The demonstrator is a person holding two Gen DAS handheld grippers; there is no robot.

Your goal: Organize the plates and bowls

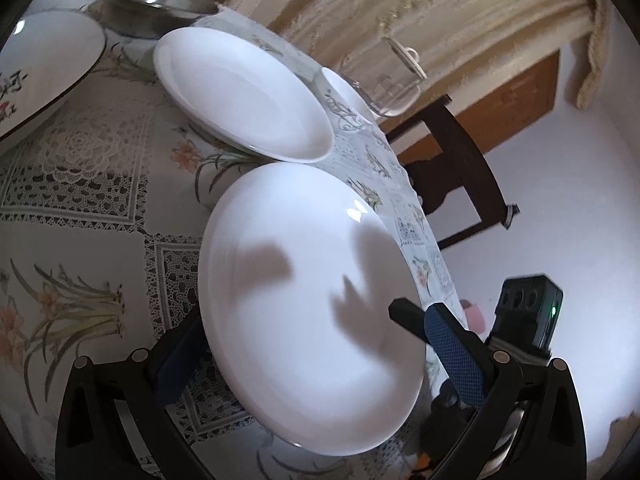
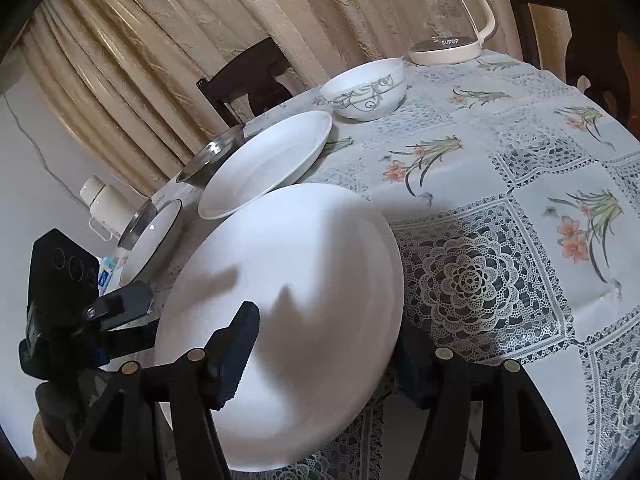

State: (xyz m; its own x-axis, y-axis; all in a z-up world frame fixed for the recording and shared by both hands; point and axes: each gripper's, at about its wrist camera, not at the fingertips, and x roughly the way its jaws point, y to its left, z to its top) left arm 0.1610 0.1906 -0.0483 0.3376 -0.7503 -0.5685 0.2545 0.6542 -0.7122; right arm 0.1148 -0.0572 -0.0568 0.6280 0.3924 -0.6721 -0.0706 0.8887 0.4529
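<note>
Large white plate (image 1: 304, 304), face up and tilted off the table (image 1: 80, 184) edge, pinched by left gripper (image 1: 304, 344) and right gripper (image 2: 324, 364) across its opposite rims.

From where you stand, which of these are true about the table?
1. A patterned bowl stands near the kettle. True.
2. The cloth is plain red. False: it is pale, with flowers and lace.
3. A steel bowl is on the table. True.
4. The white plates hold food. False: the near plate and the far plate are bare.
</note>
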